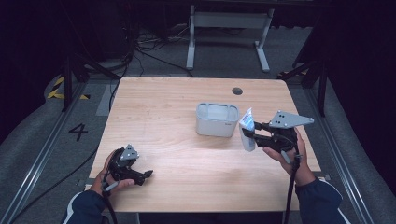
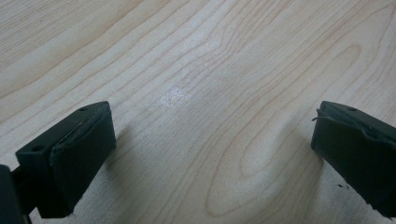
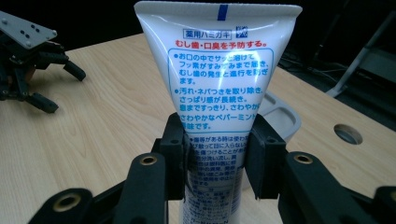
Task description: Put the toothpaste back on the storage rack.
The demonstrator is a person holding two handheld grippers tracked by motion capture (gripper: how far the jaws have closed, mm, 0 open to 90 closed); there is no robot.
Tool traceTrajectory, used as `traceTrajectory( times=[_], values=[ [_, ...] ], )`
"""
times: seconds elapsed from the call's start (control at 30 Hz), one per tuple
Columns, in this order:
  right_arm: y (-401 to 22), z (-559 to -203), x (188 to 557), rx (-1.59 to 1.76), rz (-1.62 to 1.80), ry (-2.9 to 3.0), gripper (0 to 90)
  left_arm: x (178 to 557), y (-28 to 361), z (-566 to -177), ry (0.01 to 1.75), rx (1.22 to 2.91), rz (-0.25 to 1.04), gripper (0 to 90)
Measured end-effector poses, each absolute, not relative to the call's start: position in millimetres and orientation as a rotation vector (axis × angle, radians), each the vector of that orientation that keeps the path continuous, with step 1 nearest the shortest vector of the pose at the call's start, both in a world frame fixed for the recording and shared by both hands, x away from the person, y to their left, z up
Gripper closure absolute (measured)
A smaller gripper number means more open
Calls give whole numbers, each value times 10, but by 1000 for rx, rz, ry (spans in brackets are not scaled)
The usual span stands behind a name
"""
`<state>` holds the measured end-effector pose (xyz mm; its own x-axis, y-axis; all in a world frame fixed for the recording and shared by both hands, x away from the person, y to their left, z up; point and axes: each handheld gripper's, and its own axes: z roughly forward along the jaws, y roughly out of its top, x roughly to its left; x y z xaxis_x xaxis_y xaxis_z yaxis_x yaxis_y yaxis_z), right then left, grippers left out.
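Two grippers over a wooden table [image 1: 187,154], one clamped on a tube, the other with its jaws apart.

Near the table's right edge, the right gripper [image 1: 254,132] grips a white tube [image 1: 247,130] of toothpaste, its pads pressed against the tube's two sides about halfway up, as the right gripper view shows [image 3: 219,84]. The tube stands upright with its flat crimped end on top and blue and red print on its face. It is just to the right of a grey tub [image 1: 216,120], which sits a little right of the table's middle. The left gripper [image 1: 147,175] rests in the person's left hand [image 1: 109,175] close to the near left corner, low over the bare wood, its two black jaws standing wide apart with nothing between them. A round hole [image 1: 237,91] lies near the far edge.
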<state>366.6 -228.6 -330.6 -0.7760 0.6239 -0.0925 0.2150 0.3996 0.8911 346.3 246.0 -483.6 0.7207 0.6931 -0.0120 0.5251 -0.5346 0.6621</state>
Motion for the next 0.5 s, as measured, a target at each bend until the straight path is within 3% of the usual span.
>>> traceTrajectory(
  times=[0.5],
  values=[
    [-2011, -3014, 3871, 643, 1381, 2219, 645, 3463, 2460, -4836, 919, 2266, 332, 2]
  ],
)
